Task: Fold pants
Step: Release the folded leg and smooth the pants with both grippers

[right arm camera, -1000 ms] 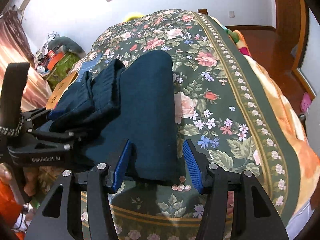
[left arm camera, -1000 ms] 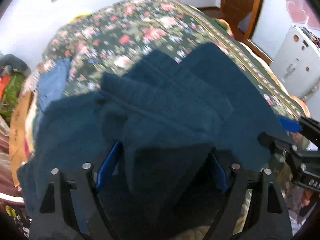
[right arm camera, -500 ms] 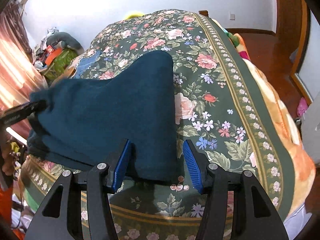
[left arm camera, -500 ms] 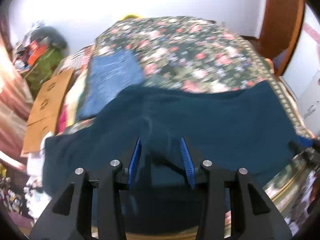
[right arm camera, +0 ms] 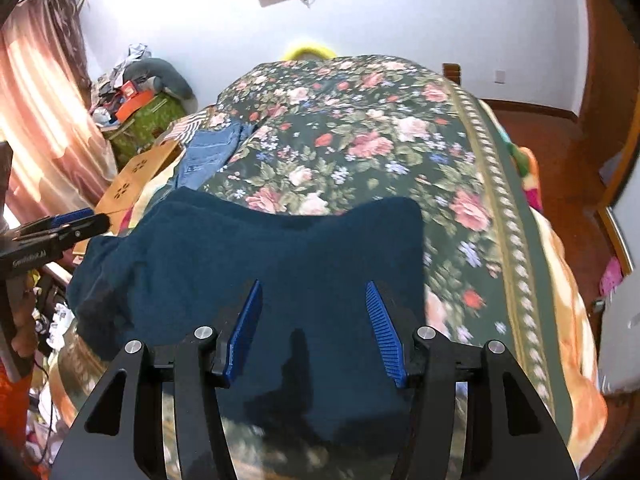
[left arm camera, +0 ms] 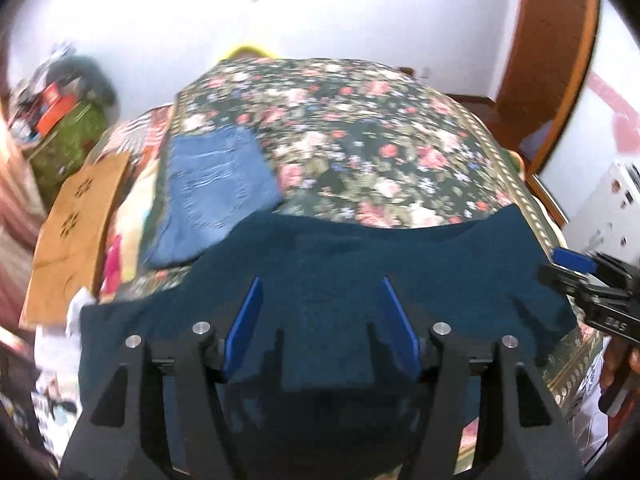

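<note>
Dark teal pants lie spread across the near edge of the floral bed; they also show in the right wrist view. My left gripper is open and empty, its blue pads just above the cloth's middle. My right gripper is open and empty over the pants' right part. The right gripper also shows at the right edge of the left wrist view. The left gripper shows at the left of the right wrist view.
Folded blue jeans lie on the floral bedspread beyond the pants, to the left. A brown cardboard piece and clutter sit left of the bed. A white cabinet stands at right.
The left gripper let go of the bunched pants, pulled back and opened wider. The pants now lie spread flat. The right gripper moved back a little over the cloth.
</note>
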### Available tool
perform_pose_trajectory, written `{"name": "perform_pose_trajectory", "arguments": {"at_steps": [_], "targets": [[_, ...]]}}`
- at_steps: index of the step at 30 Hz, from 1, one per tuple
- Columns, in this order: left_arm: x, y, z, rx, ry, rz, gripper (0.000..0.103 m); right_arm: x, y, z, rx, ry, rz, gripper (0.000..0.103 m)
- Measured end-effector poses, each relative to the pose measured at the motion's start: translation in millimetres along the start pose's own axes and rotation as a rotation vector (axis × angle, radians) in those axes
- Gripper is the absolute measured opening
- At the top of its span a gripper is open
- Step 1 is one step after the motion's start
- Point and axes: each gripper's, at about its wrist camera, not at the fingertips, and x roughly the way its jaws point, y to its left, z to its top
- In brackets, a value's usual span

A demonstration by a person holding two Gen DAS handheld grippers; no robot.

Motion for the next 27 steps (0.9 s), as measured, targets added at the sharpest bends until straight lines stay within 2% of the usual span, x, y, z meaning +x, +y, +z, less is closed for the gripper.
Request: {"name": "perform_pose_trajectory", "arguments": {"at_steps": [2, 7, 9, 11, 15, 24, 27], "targets": [[13, -11, 1, 0.039, 0.017, -0.011, 0.061, 15, 2, 2, -0.006, 0.030, 0.005, 0.050], [57, -26, -13, 0.113, 0.137, -0.018, 0.061, 52, 4, -11, -0.030, 0.143, -0.011, 0.051], [66, -29, -21, 0.137, 0.145, 0.006, 0.062, 51, 5, -16, -0.055, 0.140, -0.010, 0.054], [62, -33, -28, 0.176, 0.122, 0.029, 0.063, 46, 7, -21, -0.066, 0.146, -0.005, 0.058], [55, -32, -36, 0.191, 0.115, 0.033, 0.063, 37, 16, -31, -0.118, 0.157, -0.047, 0.059], [8, -1, -52, 0.088, 0.062, 0.060, 0.064, 11, 31, -35, -0.120, 0.151, -0.053, 0.060], [-14, 18, -58, 0.040, 0.027, 0.077, 0.075, 0, 45, -31, -0.138, 0.122, -0.042, 0.060]]}}
